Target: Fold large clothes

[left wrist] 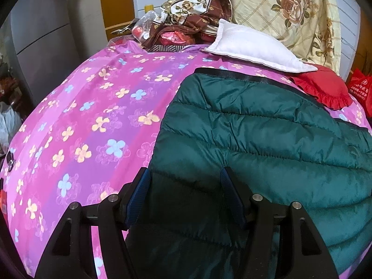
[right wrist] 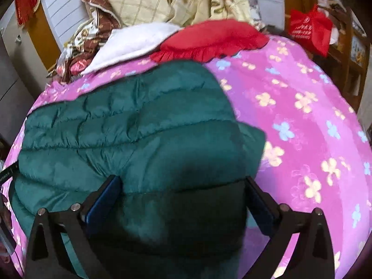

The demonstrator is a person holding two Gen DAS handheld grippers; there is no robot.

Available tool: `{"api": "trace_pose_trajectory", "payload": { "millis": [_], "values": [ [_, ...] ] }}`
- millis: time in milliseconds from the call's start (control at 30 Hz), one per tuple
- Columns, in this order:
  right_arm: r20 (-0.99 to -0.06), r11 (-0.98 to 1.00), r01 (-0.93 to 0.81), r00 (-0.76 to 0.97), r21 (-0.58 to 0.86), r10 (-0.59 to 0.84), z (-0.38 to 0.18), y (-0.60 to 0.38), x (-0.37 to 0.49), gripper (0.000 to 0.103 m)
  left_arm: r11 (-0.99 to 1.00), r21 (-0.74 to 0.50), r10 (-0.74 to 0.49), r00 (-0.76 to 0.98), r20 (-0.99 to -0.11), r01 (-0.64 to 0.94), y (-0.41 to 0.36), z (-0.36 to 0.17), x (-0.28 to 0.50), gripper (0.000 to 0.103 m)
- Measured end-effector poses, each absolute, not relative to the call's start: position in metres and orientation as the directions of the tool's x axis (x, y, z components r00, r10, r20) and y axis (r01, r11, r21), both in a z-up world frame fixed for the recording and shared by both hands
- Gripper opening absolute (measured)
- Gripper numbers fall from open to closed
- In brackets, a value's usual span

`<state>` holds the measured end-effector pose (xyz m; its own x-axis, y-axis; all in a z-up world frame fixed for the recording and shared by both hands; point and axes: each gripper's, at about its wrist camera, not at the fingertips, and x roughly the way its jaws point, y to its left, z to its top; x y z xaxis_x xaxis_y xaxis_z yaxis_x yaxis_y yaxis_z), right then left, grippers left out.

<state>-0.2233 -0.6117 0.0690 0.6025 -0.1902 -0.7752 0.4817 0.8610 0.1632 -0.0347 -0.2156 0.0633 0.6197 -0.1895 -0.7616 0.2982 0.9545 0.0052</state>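
Note:
A dark green quilted puffer jacket (left wrist: 267, 139) lies on a bed under a pink flowered sheet (left wrist: 93, 116). My left gripper (left wrist: 184, 174) is at the jacket's near left edge. Its blue pads (left wrist: 141, 186) stand fairly wide and are shut on a thick, shadowed bunch of the jacket. In the right wrist view the jacket (right wrist: 116, 127) spreads to the left. A bulky fold of it fills the gap of my right gripper (right wrist: 182, 181) from pad (right wrist: 109, 197) to pad, and the gripper is shut on that fold. Part of the jacket's right edge curls up just ahead of the fingers.
At the head of the bed lie a white pillow (left wrist: 253, 46), a red frilled cushion (left wrist: 325, 88) and a heap of brown and cream flowered bedding (left wrist: 290, 11). A red bag (right wrist: 311, 28) hangs beside the bed. Grey cabinets (left wrist: 41, 34) stand to the left.

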Motion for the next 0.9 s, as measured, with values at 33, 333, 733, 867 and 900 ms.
{"api": "trace_pose_trajectory", "payload": {
  "millis": [33,333,733,867,900],
  "values": [
    [-0.767,0.863,0.48,0.61,0.158,-0.199,0.073,-0.61,-0.227,0.103,0.955,-0.005,-0.196,0.616,-0.763,0.298,-0.213,0.064,-0.036,0.045],
    [-0.755,0.868,0.443,0.642,0.224,-0.133,0.085,-0.612,-0.249,0.103,0.912,-0.266,-0.399,0.53,-0.748,0.312,-0.179,0.07,-0.035,0.045],
    [-0.767,0.785,0.451,0.64,0.425,0.047,0.042,-0.659,-0.235,0.103,0.786,-0.571,-0.618,0.321,-0.717,0.237,-0.149,0.021,0.008,0.065],
    [-0.758,0.775,0.424,0.643,0.469,0.107,0.03,-0.666,-0.227,0.103,0.75,-0.62,-0.661,0.282,-0.695,0.231,-0.151,0.012,0.013,0.071],
    [-0.756,0.776,0.418,0.644,0.473,0.114,0.028,-0.666,-0.225,0.103,0.749,-0.617,-0.662,0.289,-0.691,0.241,-0.151,0.013,0.014,0.072]
  ]
}}
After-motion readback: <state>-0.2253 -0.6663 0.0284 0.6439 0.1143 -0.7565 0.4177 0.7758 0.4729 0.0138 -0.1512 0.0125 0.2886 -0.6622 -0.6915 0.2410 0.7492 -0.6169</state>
